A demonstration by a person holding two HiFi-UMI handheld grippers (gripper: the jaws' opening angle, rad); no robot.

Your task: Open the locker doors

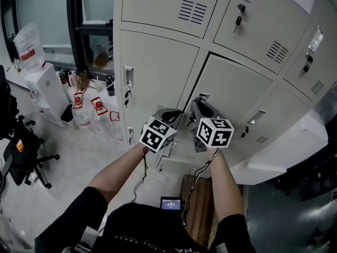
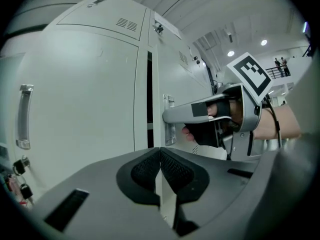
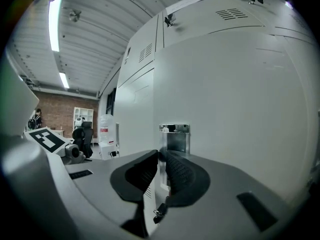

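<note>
The grey lockers fill the head view. The middle locker door [image 1: 237,86] stands slightly ajar, with a dark gap along its left and top edges. Its chrome handle [image 3: 175,135] sits at the door's left edge, and keys [image 3: 159,213] hang below it. My right gripper [image 1: 201,105] is shut on that handle; the pads pinch its thin metal lip [image 3: 161,159]. In the left gripper view one right finger [image 2: 197,111] reaches the handle [image 2: 169,129]. My left gripper [image 1: 176,113] hovers just left of it with its pads together [image 2: 160,159] and nothing held.
The neighbouring locker door [image 1: 158,73] on the left is closed, with its own handle [image 1: 127,78] and keys. Water bottles [image 1: 87,112] and an office chair [image 1: 21,146] stand on the floor at left. A wooden bench [image 1: 200,210] lies below my arms.
</note>
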